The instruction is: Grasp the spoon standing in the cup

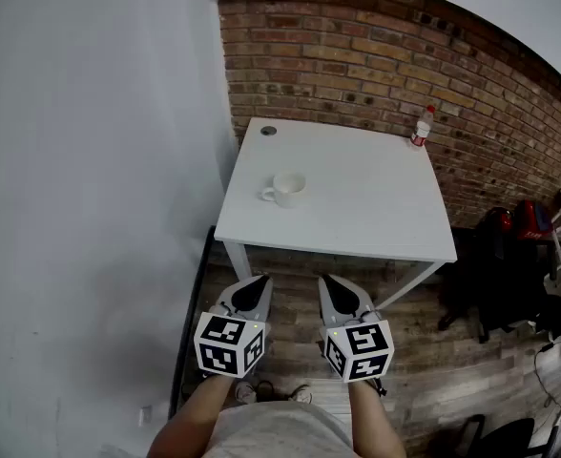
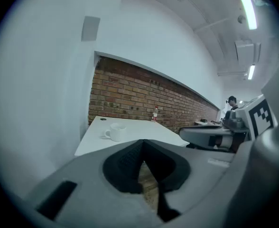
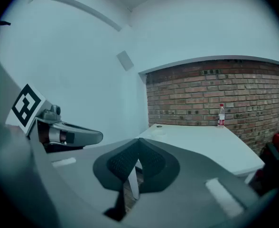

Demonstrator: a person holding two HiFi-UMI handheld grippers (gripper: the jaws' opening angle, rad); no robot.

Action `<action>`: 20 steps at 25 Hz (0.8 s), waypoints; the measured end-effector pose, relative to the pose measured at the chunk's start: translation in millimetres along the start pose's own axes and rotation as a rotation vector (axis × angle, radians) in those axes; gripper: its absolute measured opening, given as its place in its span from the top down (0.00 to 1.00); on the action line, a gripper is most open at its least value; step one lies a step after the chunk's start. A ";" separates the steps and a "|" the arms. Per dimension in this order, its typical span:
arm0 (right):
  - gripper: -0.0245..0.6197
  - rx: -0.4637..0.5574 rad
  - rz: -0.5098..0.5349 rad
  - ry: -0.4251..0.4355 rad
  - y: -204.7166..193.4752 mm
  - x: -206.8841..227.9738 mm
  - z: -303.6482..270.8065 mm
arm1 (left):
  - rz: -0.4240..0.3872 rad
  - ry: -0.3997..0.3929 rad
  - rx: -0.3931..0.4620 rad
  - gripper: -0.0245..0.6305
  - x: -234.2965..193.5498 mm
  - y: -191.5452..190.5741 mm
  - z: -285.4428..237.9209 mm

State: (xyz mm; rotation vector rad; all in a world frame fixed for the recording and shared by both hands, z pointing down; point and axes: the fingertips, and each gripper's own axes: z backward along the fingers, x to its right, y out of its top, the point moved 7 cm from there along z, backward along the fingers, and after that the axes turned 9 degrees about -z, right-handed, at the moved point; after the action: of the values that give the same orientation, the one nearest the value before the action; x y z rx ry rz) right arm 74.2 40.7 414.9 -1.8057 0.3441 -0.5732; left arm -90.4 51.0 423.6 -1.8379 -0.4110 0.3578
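Note:
A white cup [image 1: 287,188] with its handle to the left stands on the white table [image 1: 357,208], left of its middle. No spoon shows in the cup in any view. The same cup [image 2: 115,131] appears small and far off in the left gripper view. Both grippers hang close to my body, below and short of the table's front edge. My left gripper [image 1: 259,279] has its jaws shut with nothing between them, and its tips [image 2: 142,142] meet. My right gripper [image 1: 325,279] is shut and empty as well, tips [image 3: 139,140] together.
A small bottle [image 1: 421,128] with a red label stands at the table's far right corner, and a dark round spot [image 1: 268,131] marks the far left corner. A brick wall [image 1: 357,55] backs the table; a white wall runs along its left. Dark bags [image 1: 500,256] lie on the wooden floor at right.

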 end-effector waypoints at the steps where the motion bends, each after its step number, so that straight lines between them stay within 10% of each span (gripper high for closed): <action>1: 0.95 -0.001 -0.001 0.004 -0.5 2.9 1.5 | -0.001 0.002 -0.002 0.97 3.0 -0.5 -1.6; 20: 0.95 0.018 -0.026 0.112 -2.6 50.3 -4.0 | -0.014 0.079 -0.003 0.97 29.0 1.2 -39.5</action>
State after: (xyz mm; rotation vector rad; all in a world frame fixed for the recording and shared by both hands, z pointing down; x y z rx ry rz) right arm 114.0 12.8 428.8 -1.7668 0.3911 -0.6956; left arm -46.9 30.2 432.9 -1.8446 -0.3697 0.2748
